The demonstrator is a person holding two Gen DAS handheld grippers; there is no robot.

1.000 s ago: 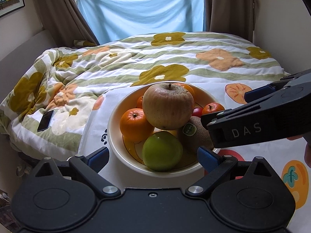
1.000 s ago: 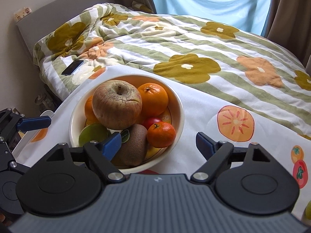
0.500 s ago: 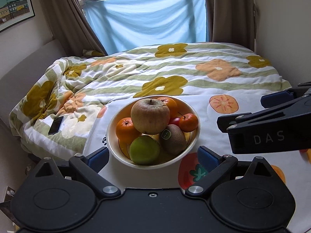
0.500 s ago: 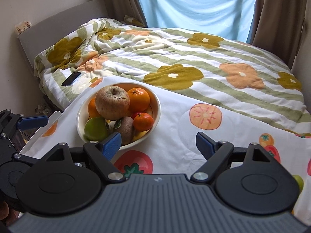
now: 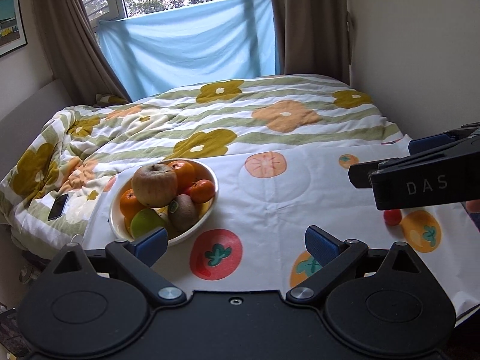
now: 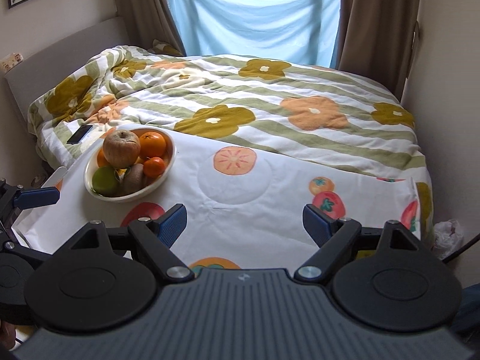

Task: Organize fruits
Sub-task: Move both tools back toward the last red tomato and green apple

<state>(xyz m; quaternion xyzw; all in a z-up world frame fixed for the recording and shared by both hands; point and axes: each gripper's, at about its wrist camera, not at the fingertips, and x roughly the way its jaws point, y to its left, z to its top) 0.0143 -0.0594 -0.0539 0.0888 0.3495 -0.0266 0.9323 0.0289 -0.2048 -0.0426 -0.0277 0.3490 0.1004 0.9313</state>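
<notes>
Bowl: sits at left end of printed cloth, close to its near-left corner, bed quilt behind; holds all visible task fruit but one.
Pile: large brownish apple perched on top, resting on oranges, green apple and kiwi; small tangerine wedged at right rim.
Stray fruit: small red fruit lying on cloth far right, partly hidden under right tool; kind too small to tell.
Left gripper: spread wide, nothing between blue pads, hanging just short of bowl's near rim.
Right gripper: likewise wide apart and empty, over bare cloth, well apart from bowl.
Risk, top apple: likely to roll off if any supporting fruit beneath gets pulled or nudged first.
Risk, bowl: could slide or tip toward near-left cloth corner under a sideways push from left pad.
Risk, cloth: loose over soft bedding, so may drag and wrinkle, shifting bowl.
Risk, red fruit: round, near right edge; a careless pinch could squirt it off.
Risk, phone: lies on quilt left of bowl, in path of any tumbling fruit.
</notes>
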